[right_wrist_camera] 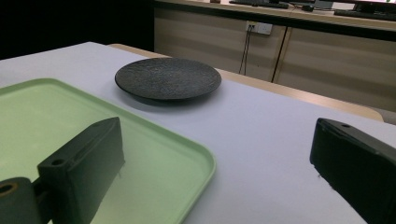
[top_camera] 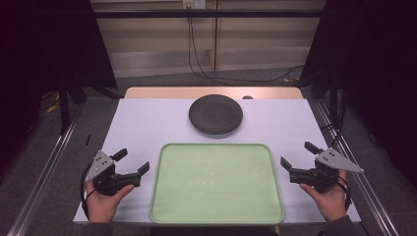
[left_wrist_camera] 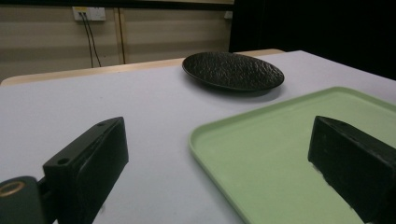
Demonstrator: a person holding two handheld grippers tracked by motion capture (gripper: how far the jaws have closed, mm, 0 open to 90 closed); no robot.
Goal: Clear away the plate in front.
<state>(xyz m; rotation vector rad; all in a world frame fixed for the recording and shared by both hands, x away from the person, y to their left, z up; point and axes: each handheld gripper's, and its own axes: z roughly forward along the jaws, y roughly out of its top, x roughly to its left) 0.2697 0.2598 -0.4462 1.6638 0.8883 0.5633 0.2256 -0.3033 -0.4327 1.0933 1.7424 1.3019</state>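
The left gripper [top_camera: 132, 161] is hovering just off the left edge of the tray [top_camera: 160, 196], held in the person's left hand [top_camera: 104, 202]. Its jaws are standing wide apart with nothing between them; in the left gripper view they are framing the tray's [left_wrist_camera: 201, 133] near corner and bare table [left_wrist_camera: 140, 102].

The green tray is lying flat at the near middle of the table [top_camera: 142, 123], nothing on it. Its long axis is running left to right across the table, its short sides facing the two grippers. The dark round plate [top_camera: 216, 114] is sitting just beyond the tray's far edge, close but apart from it; being round, it is pointing no particular way.

The right gripper [top_camera: 298, 156] is mirroring the left one, just off the tray's right edge, jaws likewise spread and holding nothing.

Judgement: this looks like the starting stance, no grasp begun. Both tools are aiming inward and forward toward tray and plate. The next move is probably calling for a forward reach to the plate's [right_wrist_camera: 168, 79] low rim, jaws coming down over the edge, since the rim offers little height to pinch.
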